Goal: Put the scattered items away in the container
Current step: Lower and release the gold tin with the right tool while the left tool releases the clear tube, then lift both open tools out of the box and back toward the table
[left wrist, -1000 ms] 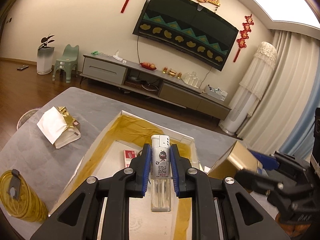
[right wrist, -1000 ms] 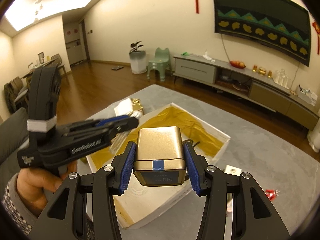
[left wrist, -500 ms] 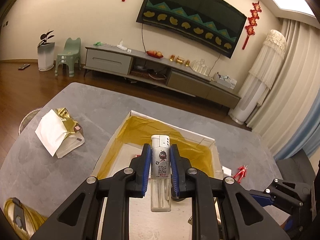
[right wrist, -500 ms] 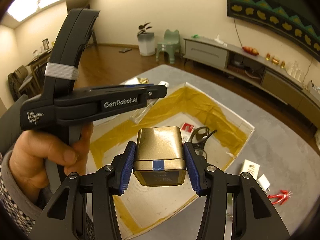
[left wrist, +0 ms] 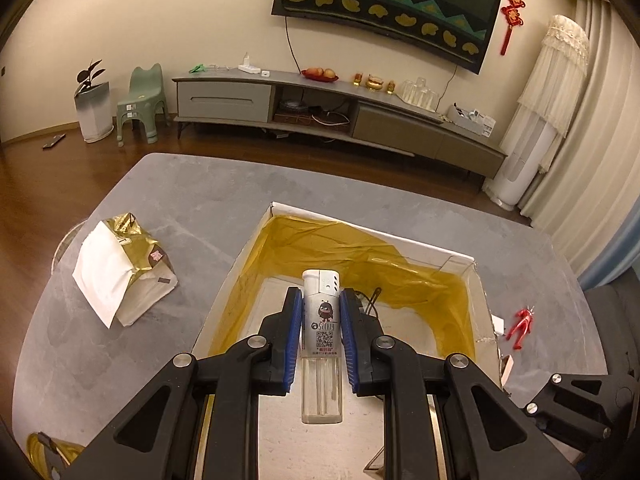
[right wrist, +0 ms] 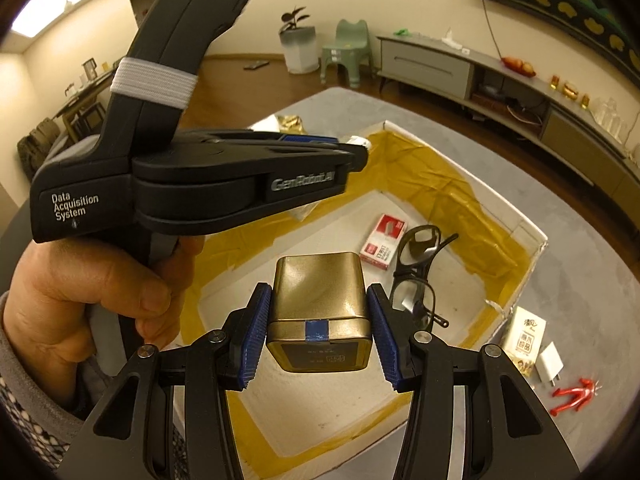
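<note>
My left gripper is shut on a clear lighter with a white cap, held over the near part of the white box lined with yellow tape. My right gripper is shut on a gold tin with a strip of blue tape, above the box floor. In the right wrist view a hand holds the left gripper side-on, above the box's left part. A red-and-white small box and black glasses lie inside.
On the grey table right of the box lie a tea packet, a white charger and a red figure. A gold-and-white bag sits left of the box, a gold can at the near left corner.
Both grippers have moved in over the box, each still holding its item. The left gripper has come much closer to the right one. The glasses and small box have come into plain view.
</note>
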Demonstrator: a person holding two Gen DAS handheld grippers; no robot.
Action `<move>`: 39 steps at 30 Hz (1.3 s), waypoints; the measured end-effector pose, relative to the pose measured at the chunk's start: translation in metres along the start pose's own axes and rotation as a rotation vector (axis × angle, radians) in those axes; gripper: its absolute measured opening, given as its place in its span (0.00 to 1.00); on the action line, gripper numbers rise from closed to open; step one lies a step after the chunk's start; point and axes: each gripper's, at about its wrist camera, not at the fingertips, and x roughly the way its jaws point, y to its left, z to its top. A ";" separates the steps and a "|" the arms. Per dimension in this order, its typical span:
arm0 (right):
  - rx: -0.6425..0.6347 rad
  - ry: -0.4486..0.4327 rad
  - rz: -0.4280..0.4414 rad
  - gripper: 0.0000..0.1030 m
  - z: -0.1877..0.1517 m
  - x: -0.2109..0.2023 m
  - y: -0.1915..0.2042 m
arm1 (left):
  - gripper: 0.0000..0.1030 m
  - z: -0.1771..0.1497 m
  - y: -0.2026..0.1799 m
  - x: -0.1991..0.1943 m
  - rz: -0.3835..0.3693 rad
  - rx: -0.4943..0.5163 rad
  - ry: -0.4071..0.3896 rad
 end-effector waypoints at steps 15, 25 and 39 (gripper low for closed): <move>0.003 0.087 0.005 0.50 0.016 0.027 -0.004 | 0.20 0.004 0.011 0.031 0.060 0.001 0.079; 0.039 0.078 0.006 0.51 0.018 0.028 -0.014 | 0.34 0.002 0.012 0.039 0.097 0.000 0.095; 0.108 0.008 0.066 0.50 -0.014 -0.025 -0.031 | 0.33 0.005 0.017 0.013 0.106 -0.001 0.033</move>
